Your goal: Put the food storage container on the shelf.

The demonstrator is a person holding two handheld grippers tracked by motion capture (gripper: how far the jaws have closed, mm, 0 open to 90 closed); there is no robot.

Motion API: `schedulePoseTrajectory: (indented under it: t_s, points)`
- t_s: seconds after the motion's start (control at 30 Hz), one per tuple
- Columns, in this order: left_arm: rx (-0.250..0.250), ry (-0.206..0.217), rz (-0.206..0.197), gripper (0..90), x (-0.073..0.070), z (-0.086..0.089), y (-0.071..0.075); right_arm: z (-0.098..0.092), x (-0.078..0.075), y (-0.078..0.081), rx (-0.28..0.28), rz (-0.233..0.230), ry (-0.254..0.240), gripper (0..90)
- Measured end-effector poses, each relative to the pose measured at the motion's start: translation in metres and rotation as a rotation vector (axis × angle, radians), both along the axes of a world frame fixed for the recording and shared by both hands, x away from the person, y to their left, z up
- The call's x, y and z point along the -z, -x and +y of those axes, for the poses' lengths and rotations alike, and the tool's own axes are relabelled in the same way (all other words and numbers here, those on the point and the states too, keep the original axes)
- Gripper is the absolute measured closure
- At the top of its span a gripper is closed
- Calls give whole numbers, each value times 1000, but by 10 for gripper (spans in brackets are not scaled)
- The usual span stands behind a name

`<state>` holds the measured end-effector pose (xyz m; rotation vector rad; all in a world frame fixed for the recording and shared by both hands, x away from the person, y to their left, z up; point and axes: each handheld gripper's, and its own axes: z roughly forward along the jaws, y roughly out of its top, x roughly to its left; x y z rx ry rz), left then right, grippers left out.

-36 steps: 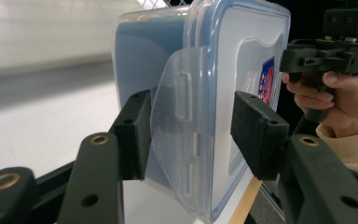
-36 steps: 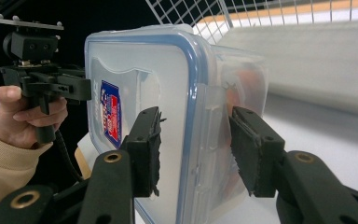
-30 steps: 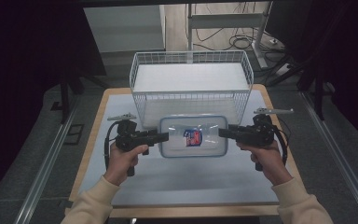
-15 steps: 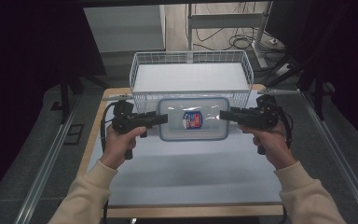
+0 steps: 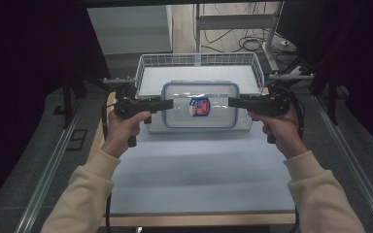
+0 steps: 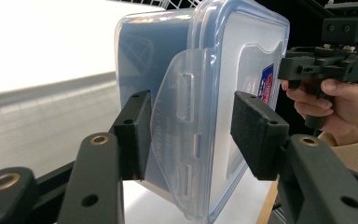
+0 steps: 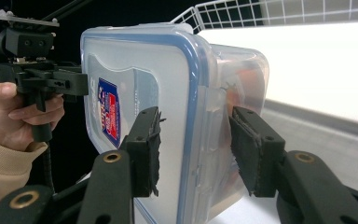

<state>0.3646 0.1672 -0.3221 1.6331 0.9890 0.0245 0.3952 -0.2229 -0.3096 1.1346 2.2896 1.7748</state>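
You have the clear plastic container [image 5: 200,105] caught between your two grippers, one at each short end, and it hangs in the air over the near rim of the white wire basket [image 5: 145,65], above the far edge of the bench [image 5: 199,170].

Your left gripper [image 5: 167,103] reaches in from the container's left end. In the left gripper view its fingers [image 6: 135,135] straddle the latch flap: one pad sits against the flap on the underside of the box, while the other stands a little off the blue-rimmed lid, so I cannot tell whether that grip is clenched tight or just loosely around the edge.

Your right gripper [image 5: 230,102] comes in from the opposite end. In the right gripper view its fingers [image 7: 147,149] bracket the lid rim and side latch, one pad on the lid face, one on the box side, closed around that end.

The lid's red and blue label [image 5: 199,106] lies midway between the two sets of fingers.
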Motion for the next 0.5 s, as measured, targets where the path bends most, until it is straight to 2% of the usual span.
schedulePoseTrajectory:
  t_s: [0.5]
  points:
    - [-15, 17, -3, 494, -20, 9, -46, 8, -22, -48, -4, 14, -1, 534]
